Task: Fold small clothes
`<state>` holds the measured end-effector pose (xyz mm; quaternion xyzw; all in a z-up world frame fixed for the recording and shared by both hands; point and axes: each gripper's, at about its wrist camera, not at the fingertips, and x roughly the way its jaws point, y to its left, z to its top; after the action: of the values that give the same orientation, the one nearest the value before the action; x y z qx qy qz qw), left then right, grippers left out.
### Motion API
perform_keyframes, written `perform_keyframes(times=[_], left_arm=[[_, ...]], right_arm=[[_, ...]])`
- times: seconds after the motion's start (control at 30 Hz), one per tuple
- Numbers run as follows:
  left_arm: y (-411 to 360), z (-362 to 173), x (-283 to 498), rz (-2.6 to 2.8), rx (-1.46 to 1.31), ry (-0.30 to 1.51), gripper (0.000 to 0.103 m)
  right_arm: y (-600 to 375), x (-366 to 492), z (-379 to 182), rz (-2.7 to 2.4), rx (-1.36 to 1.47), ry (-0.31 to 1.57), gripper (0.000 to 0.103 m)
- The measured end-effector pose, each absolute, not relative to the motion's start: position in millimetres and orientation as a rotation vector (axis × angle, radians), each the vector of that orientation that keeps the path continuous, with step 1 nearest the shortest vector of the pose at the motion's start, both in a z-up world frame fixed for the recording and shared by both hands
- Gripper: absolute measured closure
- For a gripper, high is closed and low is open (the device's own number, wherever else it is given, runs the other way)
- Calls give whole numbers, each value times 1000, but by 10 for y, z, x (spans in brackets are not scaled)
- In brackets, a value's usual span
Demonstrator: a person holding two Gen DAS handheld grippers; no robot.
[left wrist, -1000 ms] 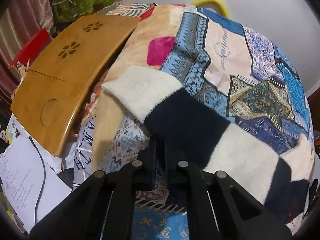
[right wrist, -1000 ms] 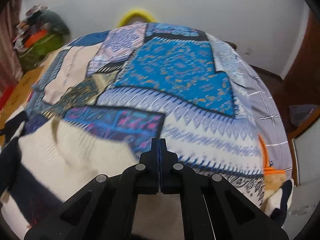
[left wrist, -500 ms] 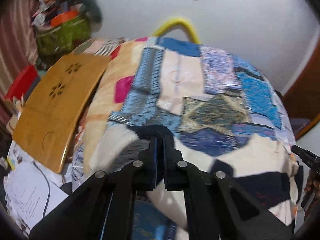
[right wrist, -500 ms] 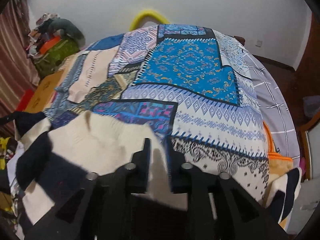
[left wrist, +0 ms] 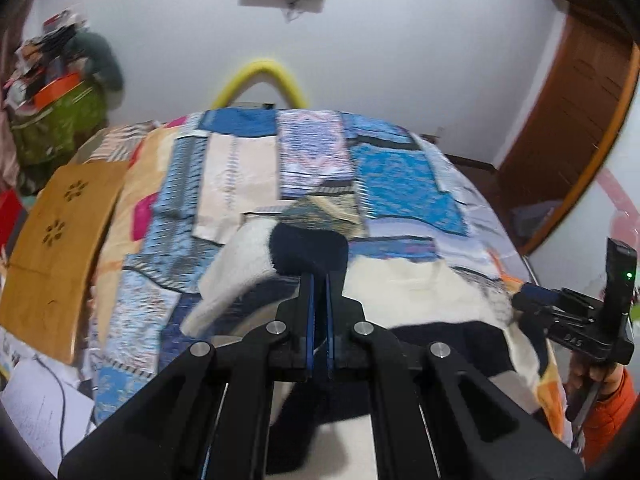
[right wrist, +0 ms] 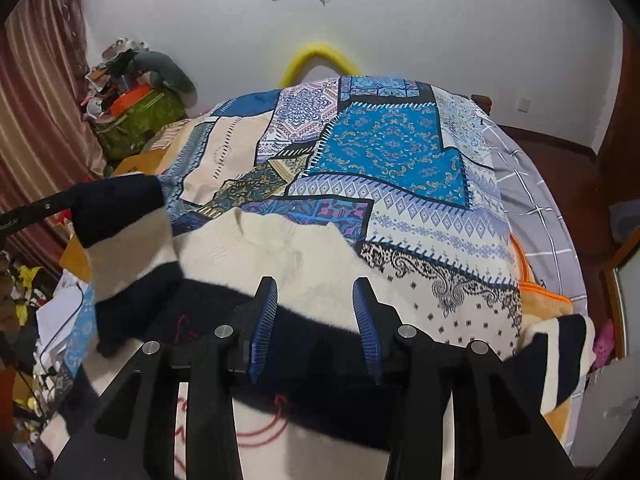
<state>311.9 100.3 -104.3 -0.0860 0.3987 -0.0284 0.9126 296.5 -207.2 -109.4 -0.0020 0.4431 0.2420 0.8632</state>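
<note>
Left gripper (left wrist: 318, 280): jaws pinched on sleeve (left wrist: 308, 250), lifted at 12. Right gripper (right wrist: 316, 312): jaws wide, empty, over sweater (right wrist: 288, 248); only there, red stitching at 6.

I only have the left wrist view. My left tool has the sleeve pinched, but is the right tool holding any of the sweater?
Observer: No. The right tool is open, fingers apart above the sweater's navy band, gripping nothing.
Operator: Which way is the neckline facing?
Observer: The cream collar lies flat, pointing toward the far end of the quilt.
Operator: Anything marking the front?
Observer: Yes, red stitching shows on the cream panel below the right tool.
</note>
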Motion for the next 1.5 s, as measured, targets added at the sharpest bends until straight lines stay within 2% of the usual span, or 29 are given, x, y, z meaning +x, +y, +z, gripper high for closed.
perform_keyframes(times=[0.5,0.87,0.93,1.0,1.03,1.07,1.1,1.23,1.3,1.5], left_arm=[[-1,-1305,2908,-209,-76,919,99],[-31,-1278,2726,-190,-40,943,98],[64,-1213,2683,-169,-37,925,94],[181,-1156,2640,-140,-32,909,83],[246,-1135,2620,-122,-26,901,80],[306,-1123,2601,-105,-19,893,70],[372,-1112,2582,-87,-9,886,62],[676,-1116,2490,-18,30,871,55],[814,-1147,2460,4,34,875,46],[1220,-1411,2383,52,10,919,43]], right_arm=[[-2163,2498,-1074,535,-27,917,67],[-2017,2270,-1037,568,-36,923,67],[-1963,2254,-1013,578,-40,920,67],[-1898,2232,-1004,587,-44,922,64],[-1871,2224,-1003,591,-46,922,58],[-1820,2213,-1002,596,-53,919,53],[-1780,2203,-1002,601,-60,915,51],[-1555,2182,-1016,629,-110,919,51],[-1425,2181,-1036,642,-138,923,51],[-1052,2211,-1132,684,-189,952,51]])
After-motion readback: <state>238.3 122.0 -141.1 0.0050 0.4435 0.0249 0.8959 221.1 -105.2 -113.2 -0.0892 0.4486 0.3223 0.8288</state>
